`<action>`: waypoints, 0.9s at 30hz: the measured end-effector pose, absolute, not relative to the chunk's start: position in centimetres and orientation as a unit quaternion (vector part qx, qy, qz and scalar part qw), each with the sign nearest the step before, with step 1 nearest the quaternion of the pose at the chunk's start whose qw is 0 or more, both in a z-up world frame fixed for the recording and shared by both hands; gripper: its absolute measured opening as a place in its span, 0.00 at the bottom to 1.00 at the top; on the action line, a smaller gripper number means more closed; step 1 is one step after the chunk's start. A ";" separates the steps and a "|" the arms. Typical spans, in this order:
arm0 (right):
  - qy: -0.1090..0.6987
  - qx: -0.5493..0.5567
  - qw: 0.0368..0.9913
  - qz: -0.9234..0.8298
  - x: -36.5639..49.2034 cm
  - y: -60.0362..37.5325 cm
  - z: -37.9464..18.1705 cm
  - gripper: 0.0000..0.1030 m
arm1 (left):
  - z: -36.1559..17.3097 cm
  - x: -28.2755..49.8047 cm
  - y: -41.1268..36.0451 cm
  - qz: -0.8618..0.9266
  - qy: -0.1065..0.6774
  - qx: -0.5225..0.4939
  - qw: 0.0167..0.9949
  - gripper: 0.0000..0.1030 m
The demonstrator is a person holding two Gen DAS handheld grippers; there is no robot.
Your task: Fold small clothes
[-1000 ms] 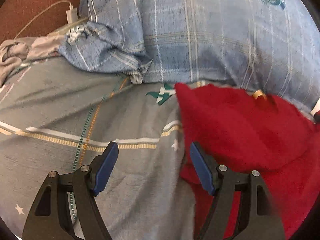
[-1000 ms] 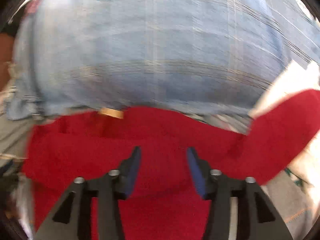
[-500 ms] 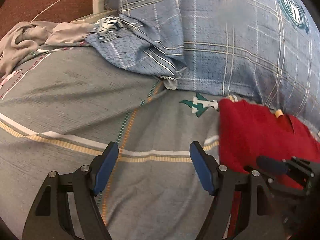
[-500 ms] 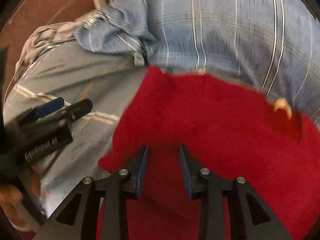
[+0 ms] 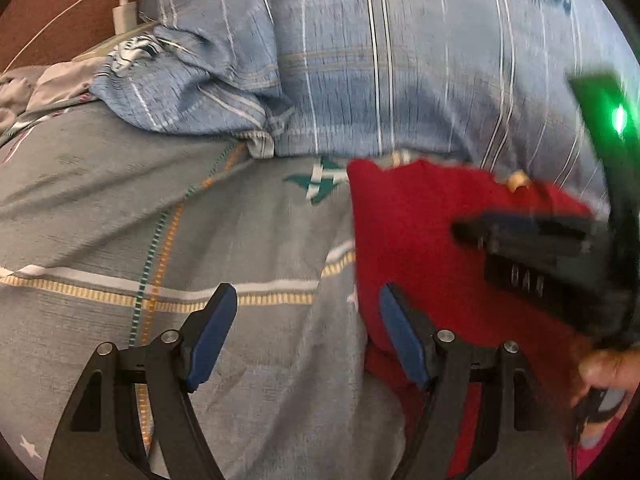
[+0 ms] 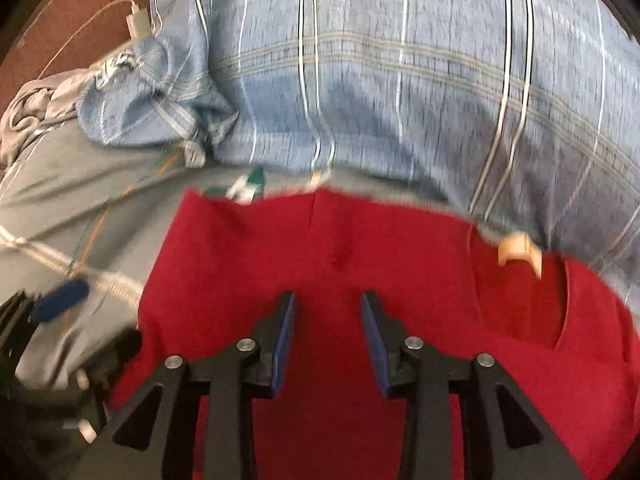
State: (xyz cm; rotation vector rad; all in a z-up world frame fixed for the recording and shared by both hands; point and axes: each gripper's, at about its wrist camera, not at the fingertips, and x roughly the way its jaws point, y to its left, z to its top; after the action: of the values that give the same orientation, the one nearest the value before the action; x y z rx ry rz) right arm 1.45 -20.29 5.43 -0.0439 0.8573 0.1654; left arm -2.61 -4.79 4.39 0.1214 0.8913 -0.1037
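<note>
1. Red garment (image 6: pixel 400 280) lies flat on the grey bedsheet (image 5: pixel 100 208), its far edge just short of the blue plaid pillow (image 5: pixel 400 60).
2. Small tan loop (image 6: pixel 518 250) sits at the garment's far right, beside a slit-like opening in the fabric.
3. Left gripper (image 5: pixel 308 328): fingers spread wide, nothing between them but bare sheet. Its right finger (image 5: pixel 400 340) overlaps the garment's left edge in the left wrist view (contact can't be told).
4. Right gripper (image 6: pixel 328 340): jaws have just been closing, now narrowly apart and steady, over the red cloth. Cloth fills the gap in the right wrist view, but whether the pads pinch it can't be told (view blurred).
5. Right gripper also shows in the left wrist view as a dark blurred body (image 5: pixel 532 256) above the garment, a green light (image 5: pixel 618 120) beside it, and a hand (image 5: pixel 612 368) at the right edge.
6. Left gripper shows at the left edge of the right wrist view, blue pad (image 6: pixel 60 296) over the sheet, beside the garment.
7. Crumpled grey cloth (image 5: pixel 24 92) and a white charger with cable (image 5: pixel 122 16) lie far left, well apart from the garment.
</note>
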 end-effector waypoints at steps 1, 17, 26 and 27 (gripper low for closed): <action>0.415 -0.025 0.906 0.077 1.9 -20.2 5.4 0.33 | 4.2 -2.6 -4.9 -0.047 0.431 0.064 0.899 0.72; 0.427 -0.013 0.901 0.080 -6.8 -23.5 5.8 0.50 | 5.1 -2.5 -4.2 -0.033 0.429 0.057 0.901 0.74; 0.415 -0.007 0.907 0.071 -9.3 -24.3 7.6 0.51 | 6.8 -3.4 -3.7 -0.047 0.403 0.030 0.914 0.74; 0.409 -0.008 0.911 0.060 -9.5 -25.0 8.0 0.52 | 7.1 -3.5 -3.8 -0.053 0.398 0.023 0.916 0.74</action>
State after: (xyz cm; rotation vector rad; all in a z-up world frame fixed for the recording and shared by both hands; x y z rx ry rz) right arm -9.49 -25.00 7.97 -0.0156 0.8426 0.1229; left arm -3.48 -3.78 7.11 0.0473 0.8192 -0.1098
